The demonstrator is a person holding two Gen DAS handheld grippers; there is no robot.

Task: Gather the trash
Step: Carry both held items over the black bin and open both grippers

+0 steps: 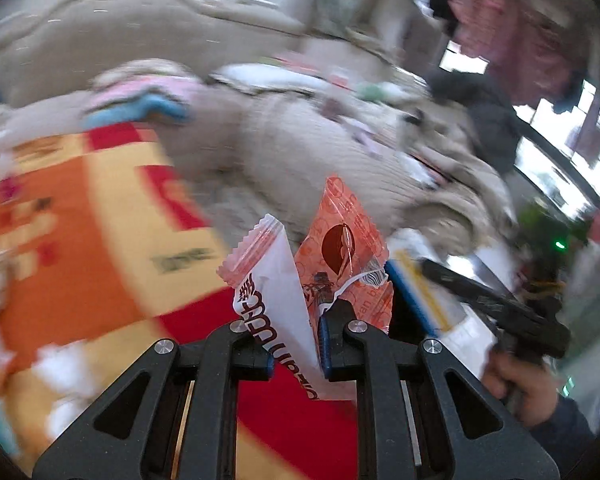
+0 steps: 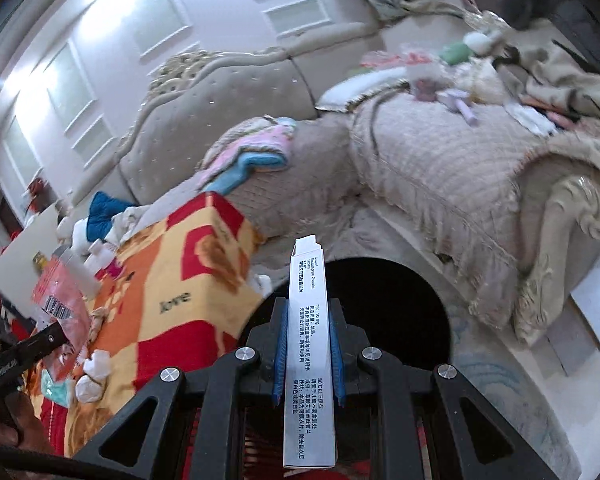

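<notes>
In the left wrist view my left gripper point(image 1: 300, 332) is shut on two snack wrappers, a white one with red print point(image 1: 268, 280) and an orange one point(image 1: 344, 240). They hang over a red, orange and yellow blanket point(image 1: 100, 240). My right gripper point(image 2: 309, 312) is shut on a long white medicine box point(image 2: 308, 360). It is held above a round black bin opening point(image 2: 412, 280). Each view shows the other gripper too: the right gripper point(image 1: 432, 272) with its box point(image 1: 416, 276), and the left gripper point(image 2: 56, 334) with the orange wrapper point(image 2: 60, 300).
Crumpled white tissues point(image 2: 94, 368) and a green face mask point(image 2: 54, 390) lie on the blanket point(image 2: 172, 300). A beige sofa point(image 2: 440, 160) with folded cloths point(image 2: 256, 152) and clutter fills the back and right. A pale rug point(image 2: 500, 380) surrounds the bin.
</notes>
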